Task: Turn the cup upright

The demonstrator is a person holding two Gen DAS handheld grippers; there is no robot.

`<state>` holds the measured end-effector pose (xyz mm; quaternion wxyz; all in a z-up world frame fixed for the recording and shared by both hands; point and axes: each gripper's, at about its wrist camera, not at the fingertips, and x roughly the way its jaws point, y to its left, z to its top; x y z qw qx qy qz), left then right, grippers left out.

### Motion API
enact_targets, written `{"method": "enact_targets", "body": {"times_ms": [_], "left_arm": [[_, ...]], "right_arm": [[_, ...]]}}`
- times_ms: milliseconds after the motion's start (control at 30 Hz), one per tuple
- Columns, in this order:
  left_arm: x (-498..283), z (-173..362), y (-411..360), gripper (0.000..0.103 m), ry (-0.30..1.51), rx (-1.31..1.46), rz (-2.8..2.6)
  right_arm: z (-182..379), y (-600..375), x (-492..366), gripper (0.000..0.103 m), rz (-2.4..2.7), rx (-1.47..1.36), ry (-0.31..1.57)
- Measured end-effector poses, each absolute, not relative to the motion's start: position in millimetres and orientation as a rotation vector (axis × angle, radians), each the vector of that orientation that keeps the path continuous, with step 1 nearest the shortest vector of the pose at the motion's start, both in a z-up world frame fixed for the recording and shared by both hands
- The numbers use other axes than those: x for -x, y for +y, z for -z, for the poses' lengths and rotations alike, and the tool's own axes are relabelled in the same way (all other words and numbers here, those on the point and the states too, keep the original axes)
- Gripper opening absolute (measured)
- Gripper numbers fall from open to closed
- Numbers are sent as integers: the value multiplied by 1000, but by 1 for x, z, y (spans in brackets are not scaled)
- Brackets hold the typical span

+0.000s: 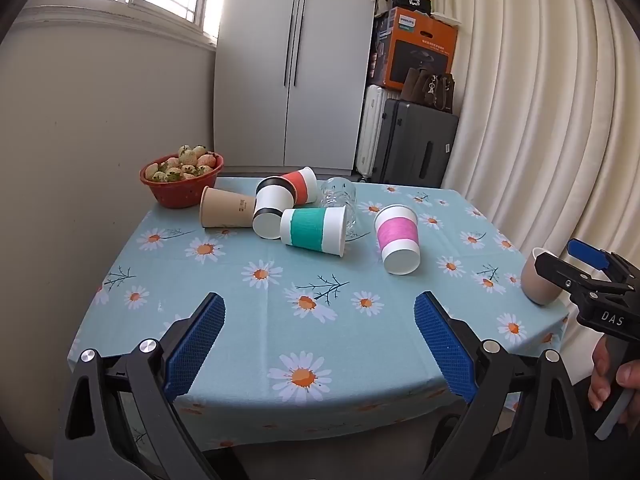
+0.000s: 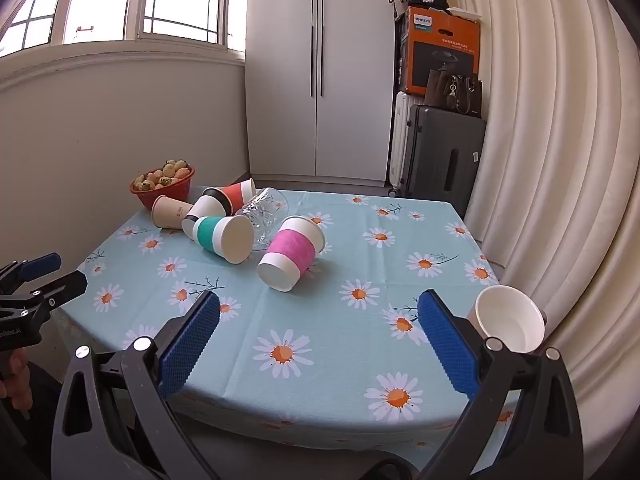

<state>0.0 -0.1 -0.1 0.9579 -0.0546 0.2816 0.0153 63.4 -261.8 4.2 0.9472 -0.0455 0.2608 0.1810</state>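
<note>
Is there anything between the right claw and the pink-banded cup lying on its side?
Nothing visible. Only bare daisy tablecloth lies between the open right claw and the pink-banded cup. The teal-banded cup and clear glass lie to its left, off that path.

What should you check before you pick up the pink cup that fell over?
1. Left gripper jaws wide apart and holding nothing: ok.
2. Right gripper jaws wide apart and holding nothing: ok.
3. Pink cup standing up: not ok, it lies on its side on the tablecloth.
4. Room around the pink cup for the jaws: ok, it lies apart from the green cup and the glass.
5. Plain cup near the right edge standing up: ok.
6. Pink cup within easy reach: cannot tell.
</note>
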Motion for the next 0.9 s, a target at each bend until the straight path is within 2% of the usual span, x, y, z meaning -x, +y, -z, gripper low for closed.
{"method": "enact_targets", "body": {"times_ms": [900], "left_arm": [[-1,5,-1,93,589,107,-30]], "right_arm": [[1,-260,-67,98,-367,98,548]]}}
